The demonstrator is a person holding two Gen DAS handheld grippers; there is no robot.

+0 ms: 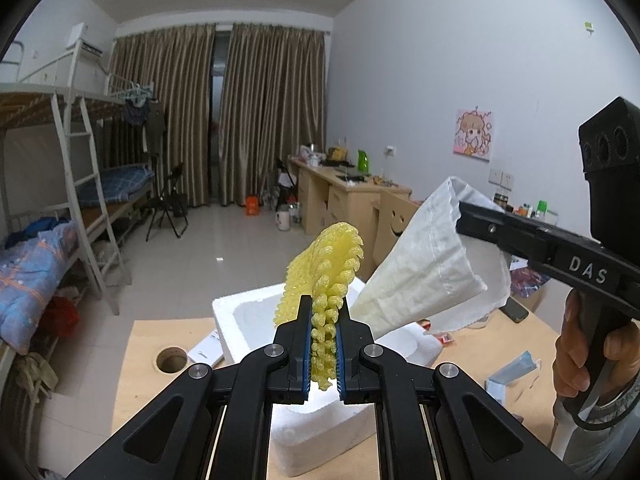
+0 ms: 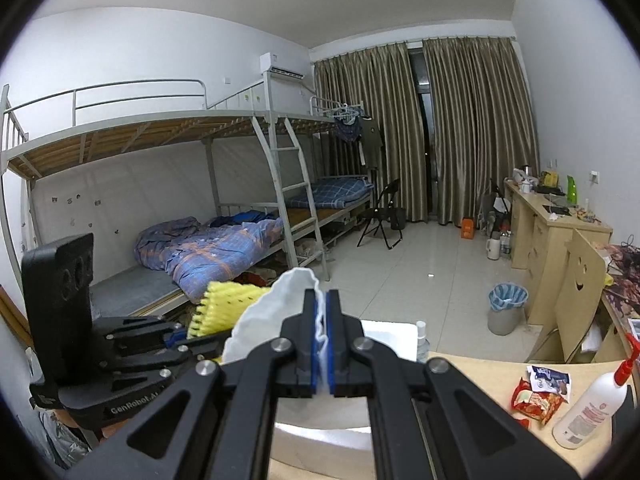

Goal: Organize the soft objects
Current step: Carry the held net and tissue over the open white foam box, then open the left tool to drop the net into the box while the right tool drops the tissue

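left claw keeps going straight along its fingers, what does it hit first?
Probably the white cloth held by the right claw; it hangs just ahead, slightly right of the yellow foam in the left claw. Depth is unclear; it could pass left, over the foam box.

The white foam box (image 1: 240, 312) sits on the tabletop (image 1: 160, 344) directly under both claws, its open top unblocked. The left claw (image 1: 324, 336) with its yellow foam net (image 1: 328, 272) and the right claw (image 2: 322, 320) with its white cloth bag (image 1: 424, 264) crowd each other above it. Left of the box the tabletop is bare save a round hole (image 1: 172, 359) and a booklet (image 1: 206, 351). To the right lie snack packets (image 2: 536, 400), a face mask (image 1: 510, 372) and a squeeze bottle (image 2: 588, 412).
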